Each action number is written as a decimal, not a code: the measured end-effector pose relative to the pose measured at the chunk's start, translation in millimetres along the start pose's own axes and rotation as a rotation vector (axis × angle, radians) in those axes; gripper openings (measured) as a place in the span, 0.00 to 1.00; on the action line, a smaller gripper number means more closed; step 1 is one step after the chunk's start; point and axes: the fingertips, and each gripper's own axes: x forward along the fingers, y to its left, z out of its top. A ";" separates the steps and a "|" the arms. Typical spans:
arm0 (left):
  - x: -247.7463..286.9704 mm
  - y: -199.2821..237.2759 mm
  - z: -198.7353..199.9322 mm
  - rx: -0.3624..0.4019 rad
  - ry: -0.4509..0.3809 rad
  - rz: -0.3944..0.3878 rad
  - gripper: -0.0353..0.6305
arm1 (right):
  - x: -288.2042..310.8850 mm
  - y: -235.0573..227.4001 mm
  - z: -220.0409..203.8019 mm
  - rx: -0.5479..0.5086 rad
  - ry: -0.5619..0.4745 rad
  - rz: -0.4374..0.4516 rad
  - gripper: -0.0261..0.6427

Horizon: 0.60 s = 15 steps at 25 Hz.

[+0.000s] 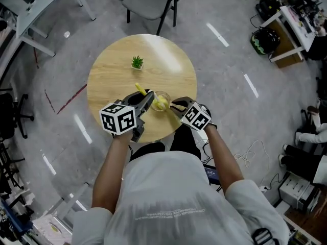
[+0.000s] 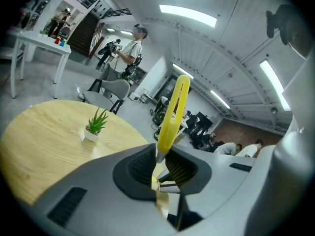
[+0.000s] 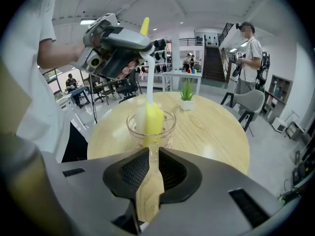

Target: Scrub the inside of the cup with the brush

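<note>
A clear glass cup (image 1: 161,101) stands on the round wooden table (image 1: 110,73) near its front edge. My right gripper (image 1: 175,105) holds it from the right; in the right gripper view its pads are closed on a clear part of the cup (image 3: 150,128) at the near side. A brush with a yellow handle (image 1: 139,89) is held in my left gripper (image 1: 147,99), which is shut on the handle (image 2: 173,116). The yellow brush head (image 3: 153,120) sits inside the cup, the shaft rising to the left gripper (image 3: 116,44) above it.
A small potted plant (image 1: 137,62) stands at the table's far side. A grey chair (image 1: 152,1) is behind the table and a white desk (image 1: 36,4) at the far left. A person (image 3: 248,48) stands off to the right.
</note>
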 end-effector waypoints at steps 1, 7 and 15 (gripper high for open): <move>-2.0 -2.6 5.7 -0.010 -0.019 -0.001 0.15 | -1.4 -0.4 0.1 -0.003 0.003 -0.001 0.17; -19.4 -15.5 26.3 -0.052 -0.117 0.010 0.15 | -1.5 6.2 -5.3 0.000 0.015 0.012 0.16; -20.0 3.7 8.6 -0.116 -0.144 0.077 0.15 | -0.5 7.1 -10.0 -0.019 0.026 0.018 0.16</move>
